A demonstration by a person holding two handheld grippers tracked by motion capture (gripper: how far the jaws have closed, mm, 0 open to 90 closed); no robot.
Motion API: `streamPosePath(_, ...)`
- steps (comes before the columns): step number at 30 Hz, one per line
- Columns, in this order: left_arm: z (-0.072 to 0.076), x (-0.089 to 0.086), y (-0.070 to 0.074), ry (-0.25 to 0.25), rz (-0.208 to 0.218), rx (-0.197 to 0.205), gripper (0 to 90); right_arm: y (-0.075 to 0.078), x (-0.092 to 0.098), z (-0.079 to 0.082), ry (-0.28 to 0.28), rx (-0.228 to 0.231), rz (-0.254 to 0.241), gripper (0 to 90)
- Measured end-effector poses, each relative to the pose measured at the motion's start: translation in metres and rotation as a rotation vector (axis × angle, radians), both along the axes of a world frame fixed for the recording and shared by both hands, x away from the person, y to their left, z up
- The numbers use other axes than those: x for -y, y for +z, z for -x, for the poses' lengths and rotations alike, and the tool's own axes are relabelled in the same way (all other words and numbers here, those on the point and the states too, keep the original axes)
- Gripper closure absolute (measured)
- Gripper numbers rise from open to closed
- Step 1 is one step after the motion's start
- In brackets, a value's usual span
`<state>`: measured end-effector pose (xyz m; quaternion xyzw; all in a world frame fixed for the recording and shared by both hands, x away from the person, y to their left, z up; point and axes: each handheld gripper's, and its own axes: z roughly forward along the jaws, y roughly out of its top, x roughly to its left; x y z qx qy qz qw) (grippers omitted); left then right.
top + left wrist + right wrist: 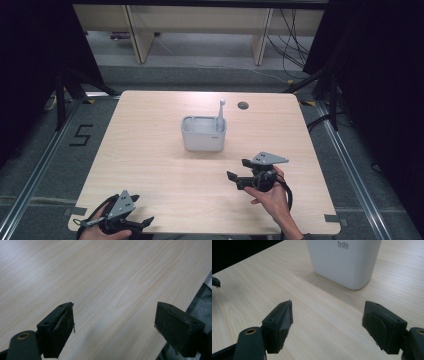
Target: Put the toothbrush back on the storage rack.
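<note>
Black jaws of the right gripper (327, 325) stood spread wide with nothing between them, low over the table (150, 150) just in front of the white holder (203, 133), which sat near the table's middle. A toothbrush (220, 116) stood upright in the holder's right end. The left gripper (131, 223), well apart from the holder at the near edge, was also spread and empty. My judgement: the light holder could be shoved or tipped by a jaw, toppling the toothbrush.

floor (210, 75): grey | wooden table (150, 150) | black curtains (30, 60) | cables (295, 40) behind
</note>
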<state>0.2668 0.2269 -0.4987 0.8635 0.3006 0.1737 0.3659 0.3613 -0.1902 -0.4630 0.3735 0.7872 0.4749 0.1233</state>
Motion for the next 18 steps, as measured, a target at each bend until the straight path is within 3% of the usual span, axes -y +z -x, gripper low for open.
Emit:
streamPosePath(3,0.000,0.000,0.000,0.000,-0.002,0.003,15.5,-0.001,0.001,0.002,0.003,-0.001,0.002,24.1)
streamPosePath(5,0.000,0.000,0.000,-0.003,-0.002,0.003,15.5,-0.001,0.001,0.007,-0.015,-0.040,-0.006,23.8)
streamPosePath(7,0.000,0.000,0.000,-0.003,-0.004,0.004,15.5,-0.005,0.002,0.008,-0.003,-0.020,-0.001,22.3)
streamPosePath(12,0.000,0.000,0.000,-0.001,-0.003,0.004,15.5,-0.008,0.003,0.016,-0.008,-0.065,0.011,17.3)
streamPosePath(17,0.000,0.000,0.000,-0.004,-0.005,0.005,15.5,-0.015,0.006,0.020,0.016,-0.050,0.031,15.7)
streamPosePath(18,0.000,0.000,0.000,-0.004,-0.005,0.006,15.5,-0.014,0.006,0.024,0.000,-0.082,0.040,15.7)
